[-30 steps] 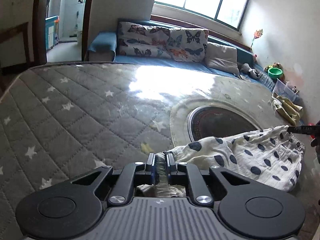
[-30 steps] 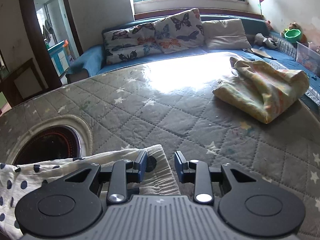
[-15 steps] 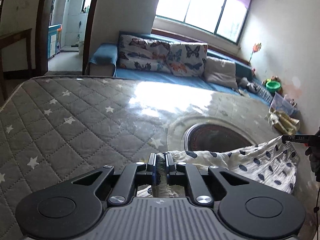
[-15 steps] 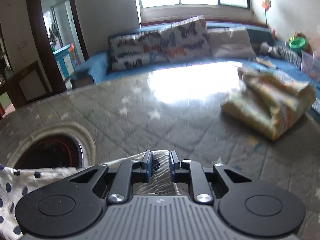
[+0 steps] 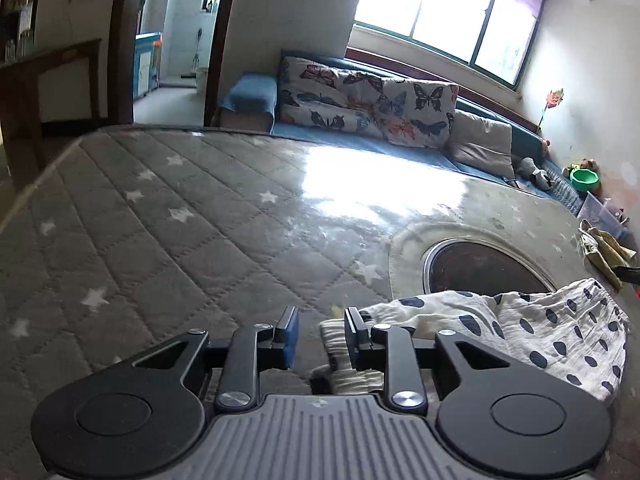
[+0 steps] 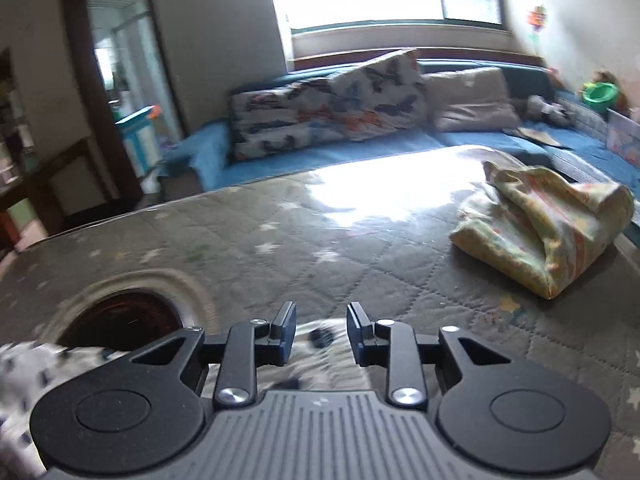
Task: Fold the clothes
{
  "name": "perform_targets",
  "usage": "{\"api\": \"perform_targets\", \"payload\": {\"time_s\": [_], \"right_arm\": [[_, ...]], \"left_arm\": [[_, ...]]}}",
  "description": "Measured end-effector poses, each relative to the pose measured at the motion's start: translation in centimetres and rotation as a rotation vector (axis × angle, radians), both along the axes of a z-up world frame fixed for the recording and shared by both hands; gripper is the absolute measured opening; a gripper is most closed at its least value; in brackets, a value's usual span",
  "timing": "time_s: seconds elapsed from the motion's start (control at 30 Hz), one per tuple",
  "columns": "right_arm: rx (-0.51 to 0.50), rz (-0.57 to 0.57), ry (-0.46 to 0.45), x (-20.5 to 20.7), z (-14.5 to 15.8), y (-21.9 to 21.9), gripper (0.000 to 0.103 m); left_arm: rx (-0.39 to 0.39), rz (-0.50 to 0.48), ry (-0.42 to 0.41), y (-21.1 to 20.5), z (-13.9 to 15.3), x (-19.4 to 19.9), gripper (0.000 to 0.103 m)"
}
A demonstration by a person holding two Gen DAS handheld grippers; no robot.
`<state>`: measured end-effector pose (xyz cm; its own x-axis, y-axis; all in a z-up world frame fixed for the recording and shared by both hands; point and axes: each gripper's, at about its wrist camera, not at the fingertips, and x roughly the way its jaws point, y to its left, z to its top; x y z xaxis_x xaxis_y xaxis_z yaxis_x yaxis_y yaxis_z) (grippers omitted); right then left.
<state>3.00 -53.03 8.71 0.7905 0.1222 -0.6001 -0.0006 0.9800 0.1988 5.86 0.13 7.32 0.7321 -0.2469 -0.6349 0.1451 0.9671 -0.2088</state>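
A white garment with dark blue dots (image 5: pixel 532 332) lies on the grey quilted star-pattern mattress (image 5: pixel 180 232), partly over a round dark opening (image 5: pixel 476 268). My left gripper (image 5: pixel 320 334) is open, its jaws apart; the garment's ribbed edge (image 5: pixel 340 344) lies by the right finger. My right gripper (image 6: pixel 320 330) is open above the other end of the same garment (image 6: pixel 320 338), which shows blurred between and below the fingers.
A folded yellow patterned cloth (image 6: pixel 548 232) lies on the mattress at the right. A blue sofa with butterfly pillows (image 5: pixel 368 104) runs along the far side. A doorway (image 5: pixel 168 40) opens at the back left. A green bowl (image 5: pixel 585 179) and toys sit far right.
Both grippers were shut on the dotted garment half a second ago and have now opened, letting it go. The garment has dropped onto the mattress.
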Motion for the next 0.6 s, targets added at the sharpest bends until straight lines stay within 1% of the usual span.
{"api": "perform_targets", "payload": {"time_s": [0.03,0.07,0.17,0.27,0.3,0.4,0.53,0.6], "right_arm": [[0.013,0.031,0.007,-0.9,0.3,0.1,0.035],[0.026,0.059,0.014,-1.7,0.5,0.2,0.035],[0.059,0.186,0.069,-4.6,0.3,1.7,0.035],[0.074,0.303,0.138,-6.8,-0.9,4.0,0.035],[0.095,0.339,0.160,-7.3,-1.5,4.8,0.035],[0.140,0.412,0.195,-7.9,-3.0,6.7,0.035],[0.195,0.424,0.210,-7.0,-4.5,7.9,0.035],[0.229,0.421,0.202,-6.6,-4.8,8.1,0.036]], "left_arm": [[0.001,0.000,-0.009,0.0,0.4,-0.4,0.028],[0.008,-0.004,-0.021,-0.2,0.8,-0.8,0.028],[0.026,-0.071,-0.058,-1.9,2.0,-2.2,0.028],[0.042,-0.177,-0.081,-4.9,2.8,-3.8,0.028],[0.041,-0.208,-0.086,-5.7,3.0,-4.2,0.028],[0.036,-0.323,-0.087,-8.7,3.1,-5.4,0.028],[0.087,-0.453,-0.080,-12.3,2.2,-6.9,0.028],[0.113,-0.517,-0.077,-14.2,1.7,-7.6,0.028]]}}
